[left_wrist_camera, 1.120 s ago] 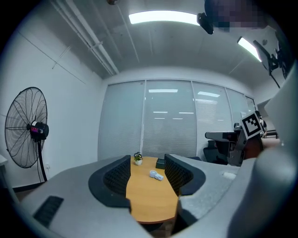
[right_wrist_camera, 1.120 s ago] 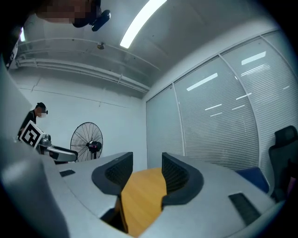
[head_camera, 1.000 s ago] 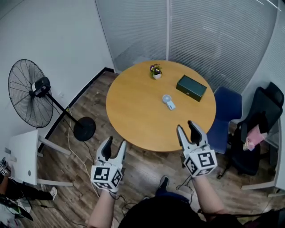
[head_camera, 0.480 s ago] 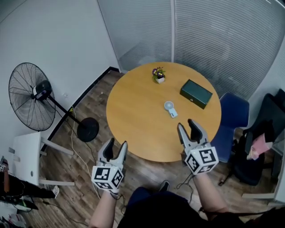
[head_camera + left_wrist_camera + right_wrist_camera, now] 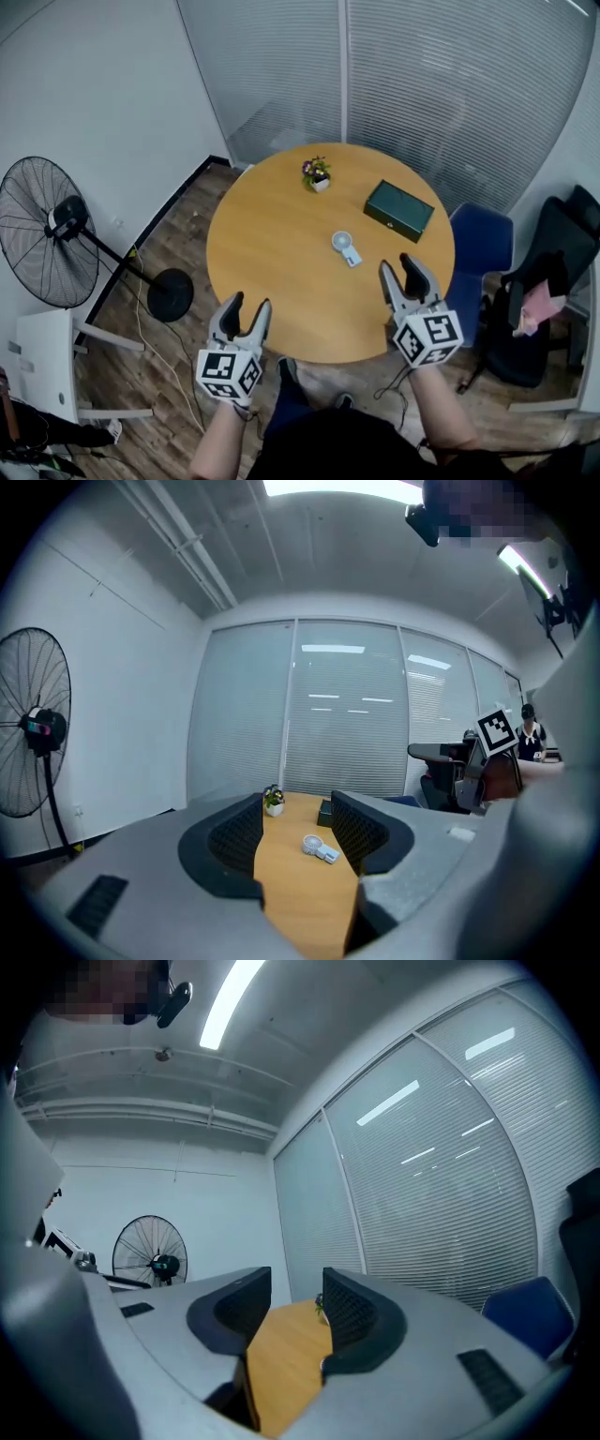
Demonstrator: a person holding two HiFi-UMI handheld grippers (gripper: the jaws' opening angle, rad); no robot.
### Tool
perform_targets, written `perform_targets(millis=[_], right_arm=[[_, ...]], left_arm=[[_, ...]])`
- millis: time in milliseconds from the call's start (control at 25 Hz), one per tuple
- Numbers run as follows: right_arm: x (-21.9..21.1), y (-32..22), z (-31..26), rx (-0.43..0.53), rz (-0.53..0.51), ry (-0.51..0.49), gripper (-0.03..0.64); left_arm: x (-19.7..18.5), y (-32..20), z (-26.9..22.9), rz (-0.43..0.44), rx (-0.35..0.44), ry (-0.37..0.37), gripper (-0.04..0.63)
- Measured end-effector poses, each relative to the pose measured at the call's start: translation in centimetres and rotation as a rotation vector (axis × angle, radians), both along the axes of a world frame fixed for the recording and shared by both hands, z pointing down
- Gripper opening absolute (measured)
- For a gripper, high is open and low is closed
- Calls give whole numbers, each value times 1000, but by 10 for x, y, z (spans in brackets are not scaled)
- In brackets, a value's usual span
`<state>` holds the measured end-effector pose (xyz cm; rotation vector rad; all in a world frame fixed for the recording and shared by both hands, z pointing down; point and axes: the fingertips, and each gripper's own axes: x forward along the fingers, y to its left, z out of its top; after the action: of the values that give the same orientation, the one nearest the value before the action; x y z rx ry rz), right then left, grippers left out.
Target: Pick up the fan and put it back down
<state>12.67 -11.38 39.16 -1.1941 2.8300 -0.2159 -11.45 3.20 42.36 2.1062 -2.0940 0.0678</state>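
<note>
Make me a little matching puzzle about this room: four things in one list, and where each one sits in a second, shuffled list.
Things
1. small white fan
2. green box
3. flower pot
4. black standing fan

Places
A. on the floor, left of the round table
B. near the middle of the table
C. far side of the table, toward the blinds
D. right side of the table, nearest the blue chair

Pairs: 1-B, 2-D, 3-C, 4-A

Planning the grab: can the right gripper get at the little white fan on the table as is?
Probably yes. The fan lies in the open on the table, with nothing between it and the right gripper, whose jaws are closing with nothing between them.
</note>
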Motion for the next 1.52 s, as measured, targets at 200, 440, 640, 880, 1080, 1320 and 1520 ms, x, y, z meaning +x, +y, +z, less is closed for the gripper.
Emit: perform_targets(millis=[200,440,640,880,1080,1320,1520], right_arm=[[-13,-34,5,-9,84,23,175],[-39,-78,11,-45,200,35,173],[-71,-101,18,-68,268,52,173],[-98,-118,38,-121,341,81,175],[-110,-130,62,-158,362,130,176],[-107,-158,118,-241,328,196,184],[-110,-180,160,-290,202,304,193]], left_arm=[[-32,-51,13,65,-17,33,222],[-82,-113,21,152,-34,54,222],[-122,-156,29,215,-50,72,222],[-153,-193,51,293,-82,97,222],[-166,-211,74,320,-122,99,222],[-159,-221,100,292,-175,99,222],[-139,-225,118,271,-229,99,222]])
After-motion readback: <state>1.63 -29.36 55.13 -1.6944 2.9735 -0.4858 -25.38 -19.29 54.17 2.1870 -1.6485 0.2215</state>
